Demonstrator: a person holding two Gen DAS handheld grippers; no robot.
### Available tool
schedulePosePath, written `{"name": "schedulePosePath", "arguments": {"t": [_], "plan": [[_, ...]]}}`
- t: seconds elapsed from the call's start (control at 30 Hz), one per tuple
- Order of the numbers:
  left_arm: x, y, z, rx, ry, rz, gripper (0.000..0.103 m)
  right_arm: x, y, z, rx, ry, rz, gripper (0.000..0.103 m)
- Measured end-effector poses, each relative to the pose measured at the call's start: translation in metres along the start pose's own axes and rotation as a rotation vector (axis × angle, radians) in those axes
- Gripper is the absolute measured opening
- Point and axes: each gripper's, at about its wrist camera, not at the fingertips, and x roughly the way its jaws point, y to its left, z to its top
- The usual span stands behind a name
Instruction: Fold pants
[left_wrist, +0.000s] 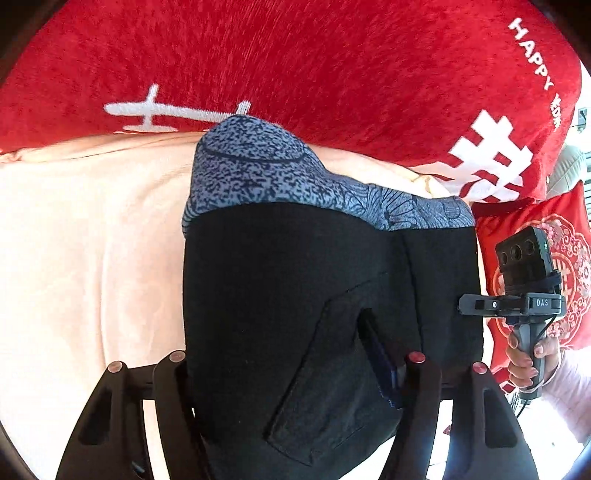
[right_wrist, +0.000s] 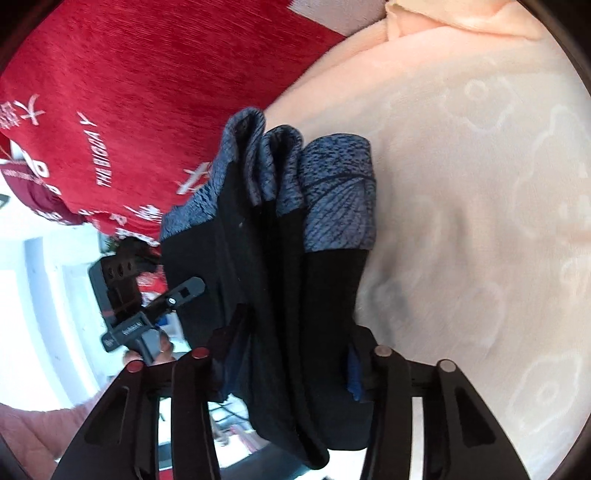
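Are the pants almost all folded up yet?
Nearly. The pants are already doubled into several stacked layers, blue patterned cuffs together. The left gripper and right gripper each hold the bundle above the peach blanket. Left: lay it down neatly.

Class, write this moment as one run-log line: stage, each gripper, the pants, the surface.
stage: mid-fold | left gripper: shut on pants | right gripper: shut on pants | pants: bunched, black with blue patterned band | surface: peach blanket

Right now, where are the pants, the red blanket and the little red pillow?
pants (left_wrist: 280, 280): left wrist view, black middle part.
red blanket (left_wrist: 332, 66): left wrist view, plain red area.
little red pillow (left_wrist: 576, 236): left wrist view, patterned front.
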Motion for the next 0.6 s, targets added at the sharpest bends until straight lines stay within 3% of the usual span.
{"name": "schedulePosePath", "arguments": {"t": [0.27,0.43,0.47,0.5,0.6], "plan": [[-0.041,0.012,-0.057,-0.041,0.004,0.035,0.069,-0.002,0.027,-0.051,-0.021,0.055,0.062,0.047],[-0.025,0.042,-0.093,-0.094,0.036,0.075,0.069,0.018,0.027,-0.086,-0.008,0.070,0.058,0.047],[-0.015,0.050,-0.098,-0.102,0.052,0.087,0.072,0.026,0.024,-0.091,-0.003,0.074,0.046,0.047],[-0.009,0.055,-0.102,-0.106,0.054,0.100,0.083,0.032,0.022,-0.092,0.003,0.077,0.034,0.047],[-0.003,0.062,-0.102,-0.098,0.021,0.121,0.098,0.050,0.010,-0.099,-0.001,0.072,-0.076,0.047]]}}
